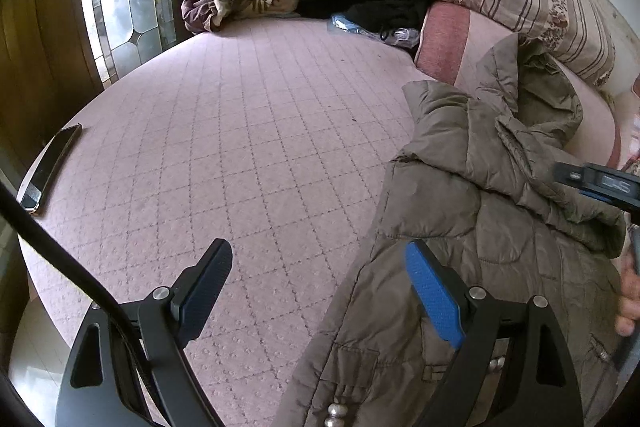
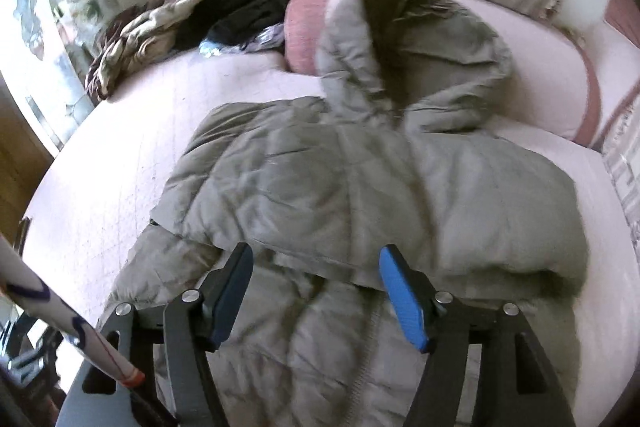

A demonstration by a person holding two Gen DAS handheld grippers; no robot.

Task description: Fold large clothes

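Coat (image 2: 340,187) lies partly folded on the bed (image 1: 240,131). Both the left hand-held gripper (image 1: 320,287) and right hand-held gripper (image 2: 316,291) are spread, empty. Next: grip an edge for another fold.

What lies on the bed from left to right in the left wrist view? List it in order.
Phone at the left edge → bare pink quilted bedspread → brown puffer coat → tip of the right gripper at the right edge.
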